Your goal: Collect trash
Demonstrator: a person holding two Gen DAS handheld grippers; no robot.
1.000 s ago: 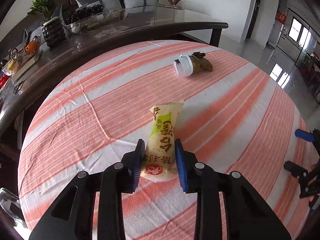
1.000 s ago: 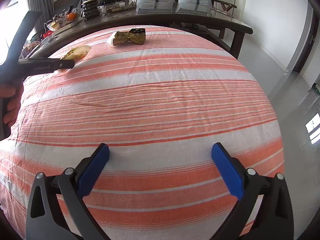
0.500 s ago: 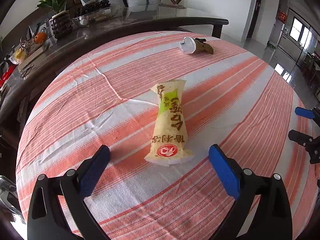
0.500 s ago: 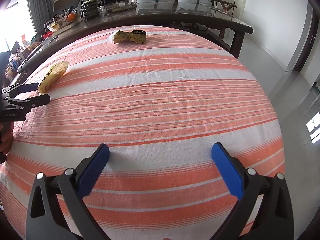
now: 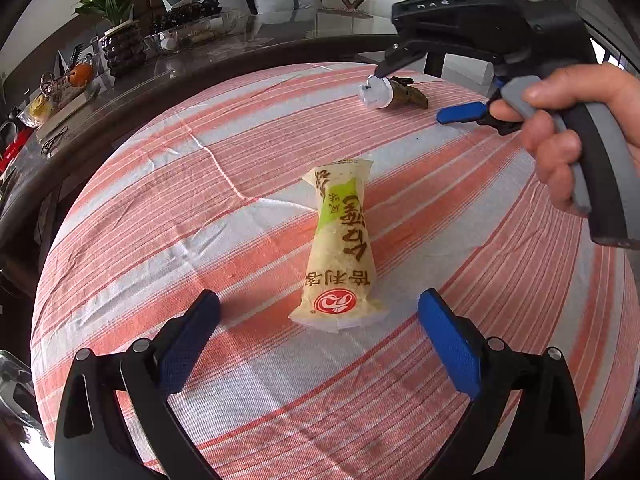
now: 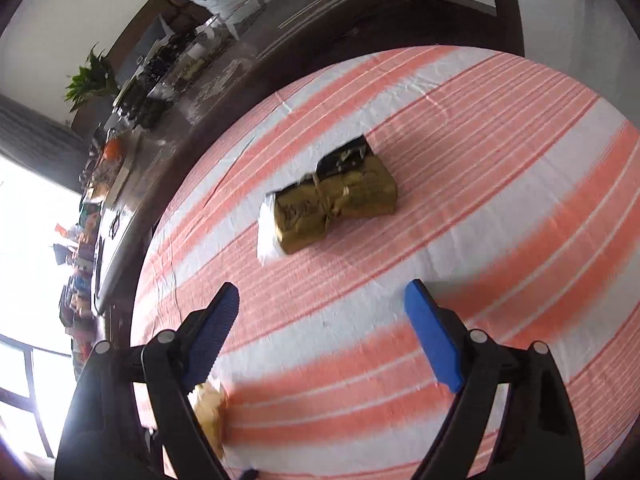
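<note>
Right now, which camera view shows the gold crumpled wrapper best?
The right wrist view: the gold wrapper lies large and near the middle, ahead of the right gripper, whose jaws are closing with nothing between them. In the left wrist view it is small and far off, its white end under a gripper finger.

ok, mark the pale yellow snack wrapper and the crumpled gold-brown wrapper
pale yellow snack wrapper (image 5: 340, 248), left wrist view, middle of its printed face
crumpled gold-brown wrapper (image 6: 332, 204), right wrist view, at its pinched middle

Cream snack wrapper (image 5: 340, 248) flat mid-cloth (red logo nearest); olive-gold wrapper (image 6: 332, 200) crumpled, far side.
</note>
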